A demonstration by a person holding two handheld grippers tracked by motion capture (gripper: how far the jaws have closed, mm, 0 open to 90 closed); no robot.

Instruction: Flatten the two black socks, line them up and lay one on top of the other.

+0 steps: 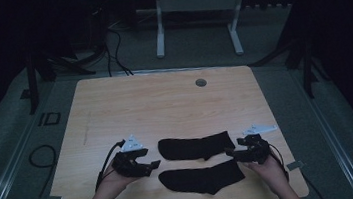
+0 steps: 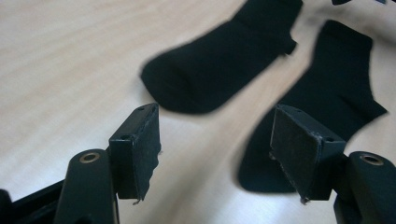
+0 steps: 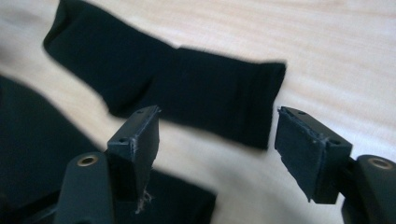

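**Two socks between two open grippers**

Two black socks lie side by side on the counter (image 1: pixel 115 106), long axes running left to right. The far sock (image 1: pixel 196 146) and the near sock (image 1: pixel 201 178) sit between the grippers. The left gripper (image 1: pixel 152 164) faces the toe ends, the right gripper (image 1: pixel 231 152) the cuff ends. Both have jaws spread wide and hold nothing. Each looks equally near its end.

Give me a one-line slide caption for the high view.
Two open grippers, left and right, flank two black socks on a wooden table.
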